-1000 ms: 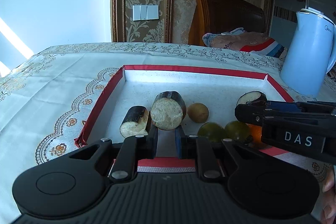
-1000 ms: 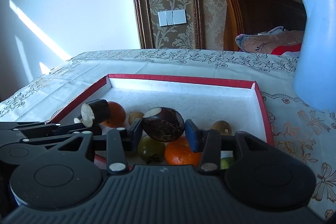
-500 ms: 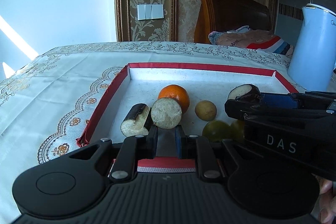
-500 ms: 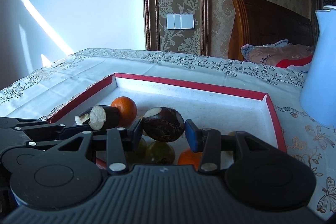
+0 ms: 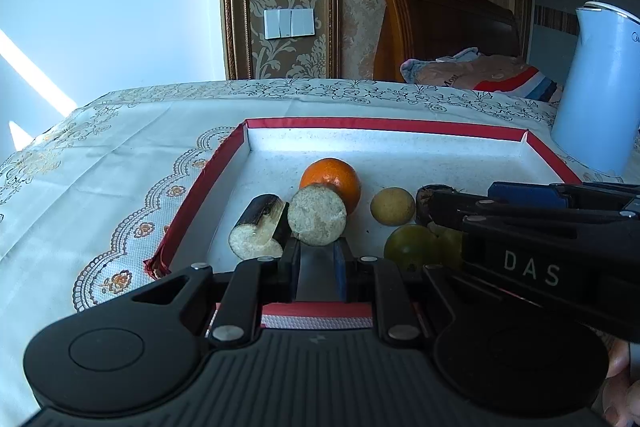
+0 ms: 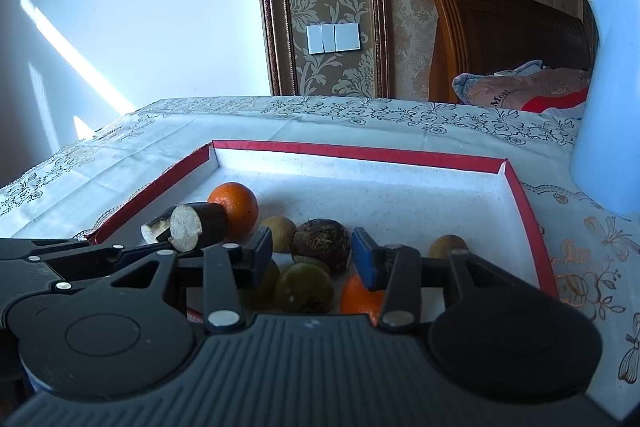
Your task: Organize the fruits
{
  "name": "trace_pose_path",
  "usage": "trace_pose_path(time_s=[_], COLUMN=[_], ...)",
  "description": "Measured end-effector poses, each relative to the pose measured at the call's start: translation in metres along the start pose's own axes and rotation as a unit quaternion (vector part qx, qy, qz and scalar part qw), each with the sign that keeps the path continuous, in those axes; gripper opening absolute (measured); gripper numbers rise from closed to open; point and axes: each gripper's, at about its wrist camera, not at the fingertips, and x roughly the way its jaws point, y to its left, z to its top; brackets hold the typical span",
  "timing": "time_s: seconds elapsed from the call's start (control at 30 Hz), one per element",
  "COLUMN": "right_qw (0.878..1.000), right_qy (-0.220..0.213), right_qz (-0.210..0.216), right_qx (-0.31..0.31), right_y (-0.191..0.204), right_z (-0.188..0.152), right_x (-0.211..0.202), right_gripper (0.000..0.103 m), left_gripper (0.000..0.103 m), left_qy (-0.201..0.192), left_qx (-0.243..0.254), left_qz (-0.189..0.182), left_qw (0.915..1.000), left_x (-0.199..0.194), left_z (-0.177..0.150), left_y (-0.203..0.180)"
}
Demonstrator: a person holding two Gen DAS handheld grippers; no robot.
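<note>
A red-rimmed white tray [image 5: 384, 125] [image 6: 360, 151] holds the fruits. My left gripper [image 5: 316, 255] is shut on a dark sugarcane piece [image 5: 317, 215] [image 6: 198, 226], held just above the tray's near left part. A second cane piece [image 5: 258, 227] lies beside it, an orange [image 5: 332, 179] [image 6: 236, 207] behind it. My right gripper [image 6: 312, 251] is open around a dark brown round fruit [image 6: 322, 243] that rests in the tray. Green fruits [image 5: 410, 247] [image 6: 304, 287], a tan fruit [image 5: 392, 206] and a second orange [image 6: 360, 297] lie nearby.
A pale blue kettle [image 5: 600, 95] [image 6: 612, 107] stands on the tablecloth right of the tray. Another tan fruit [image 6: 447, 245] lies near the tray's right wall. A wooden headboard and bedding are behind the table.
My right gripper has opened and let the dark brown fruit down into the tray. My left gripper has drawn back a little with the cane piece, uncovering the orange behind it.
</note>
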Motion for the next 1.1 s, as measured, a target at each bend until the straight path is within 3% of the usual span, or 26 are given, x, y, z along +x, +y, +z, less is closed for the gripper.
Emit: trace_pose_path(time_s=[0.23, 0.33, 0.47, 0.57, 0.67, 0.73, 0.77, 0.8, 0.9, 1.03, 1.1], right_qw=[1.000, 1.000, 0.999, 0.999, 0.999, 0.999, 0.999, 0.998, 0.998, 0.997, 0.997], right_qy=[-0.010, -0.020, -0.032, -0.034, -0.040, -0.042, -0.043, -0.043, -0.046, -0.053, -0.056], right_qz=[0.003, 0.005, 0.004, 0.002, -0.004, -0.005, -0.005, -0.005, -0.009, -0.010, -0.015], right_qx=[0.008, 0.015, 0.019, 0.023, 0.029, 0.032, 0.033, 0.034, 0.039, 0.049, 0.055], right_y=[-0.002, -0.002, -0.001, -0.003, -0.004, -0.004, -0.005, -0.005, -0.006, -0.009, -0.010], right_z=[0.000, -0.001, -0.002, -0.004, -0.007, -0.008, -0.010, -0.011, -0.015, -0.020, -0.024], right_x=[-0.010, -0.019, -0.031, -0.037, -0.045, -0.050, -0.052, -0.056, -0.064, -0.078, -0.085], right_gripper=[0.042, 0.049, 0.049, 0.050, 0.060, 0.061, 0.061, 0.061, 0.073, 0.073, 0.080], left_gripper=[0.018, 0.018, 0.019, 0.027, 0.034, 0.056, 0.078, 0.085, 0.085, 0.085, 0.085], left_qy=[-0.005, -0.010, -0.016, -0.022, -0.030, -0.037, -0.040, -0.045, -0.050, -0.040, -0.037], left_qx=[-0.006, -0.007, -0.009, -0.012, -0.008, -0.006, -0.007, -0.008, -0.003, -0.014, -0.024], left_qz=[0.000, 0.000, -0.001, -0.004, -0.001, -0.001, 0.003, 0.007, 0.009, 0.008, 0.009], left_qw=[1.0000, 0.9999, 0.9998, 0.9997, 0.9995, 0.9993, 0.9992, 0.9989, 0.9987, 0.9991, 0.9990], left_x=[-0.006, -0.011, -0.019, -0.025, -0.033, -0.039, -0.043, -0.046, -0.052, -0.055, -0.056], left_z=[0.000, -0.002, -0.004, -0.007, -0.010, -0.012, -0.013, -0.015, -0.019, -0.023, -0.024], left_y=[0.004, 0.003, 0.003, 0.003, 0.001, 0.000, -0.001, -0.001, -0.003, -0.002, 0.001])
